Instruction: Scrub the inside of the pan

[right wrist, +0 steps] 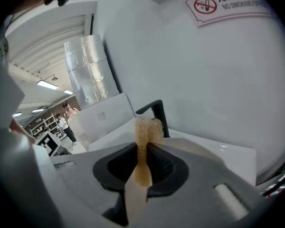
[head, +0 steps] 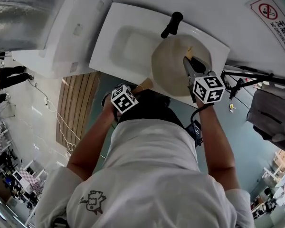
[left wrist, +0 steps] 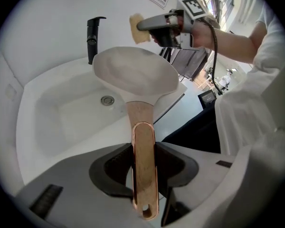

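Both tools are loaded: left tool (left wrist: 143, 164) clamped on the handle (left wrist: 143, 175), holding the pan (left wrist: 135, 72) over the sink (left wrist: 61, 118), right tool (right wrist: 141, 167) pinching a sponge (right wrist: 146, 127) just above it, so scrubbing's about to start I reckon, next push the sponge down inside.

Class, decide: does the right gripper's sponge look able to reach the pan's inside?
Probably yes: the right gripper holds the sponge just over the open pan, nothing between them.
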`<state>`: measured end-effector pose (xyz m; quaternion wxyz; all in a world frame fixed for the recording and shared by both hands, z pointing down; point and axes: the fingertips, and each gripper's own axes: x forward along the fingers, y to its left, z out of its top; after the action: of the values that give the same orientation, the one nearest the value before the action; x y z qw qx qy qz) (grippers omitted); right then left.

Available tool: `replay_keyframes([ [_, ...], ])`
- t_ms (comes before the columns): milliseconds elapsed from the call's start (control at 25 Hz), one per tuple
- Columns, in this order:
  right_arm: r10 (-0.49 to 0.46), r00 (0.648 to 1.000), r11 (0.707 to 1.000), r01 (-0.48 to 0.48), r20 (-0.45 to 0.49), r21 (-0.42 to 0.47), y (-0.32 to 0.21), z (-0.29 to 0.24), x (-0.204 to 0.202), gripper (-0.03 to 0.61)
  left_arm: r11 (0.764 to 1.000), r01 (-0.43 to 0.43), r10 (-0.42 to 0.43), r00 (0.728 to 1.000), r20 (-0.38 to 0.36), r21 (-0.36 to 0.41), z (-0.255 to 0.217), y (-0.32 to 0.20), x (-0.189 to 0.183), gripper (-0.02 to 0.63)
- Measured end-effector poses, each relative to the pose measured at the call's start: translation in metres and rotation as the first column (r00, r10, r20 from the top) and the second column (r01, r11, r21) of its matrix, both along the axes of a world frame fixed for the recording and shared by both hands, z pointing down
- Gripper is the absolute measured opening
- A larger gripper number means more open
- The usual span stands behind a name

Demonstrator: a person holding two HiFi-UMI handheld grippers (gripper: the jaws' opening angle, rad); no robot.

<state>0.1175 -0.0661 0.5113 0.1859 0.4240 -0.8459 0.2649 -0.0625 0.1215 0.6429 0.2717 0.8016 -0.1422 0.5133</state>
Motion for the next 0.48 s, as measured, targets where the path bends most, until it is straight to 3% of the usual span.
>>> replay_keyframes([
  [480,-0.019,0.981,0.987,-0.012,-0.191,-0.160,-0.066,0.113,-0.006,0.060,0.991,-0.129,0.129,0.992,-0.003,-0.038,-0.004,-0.025,-0.017,0.156],
])
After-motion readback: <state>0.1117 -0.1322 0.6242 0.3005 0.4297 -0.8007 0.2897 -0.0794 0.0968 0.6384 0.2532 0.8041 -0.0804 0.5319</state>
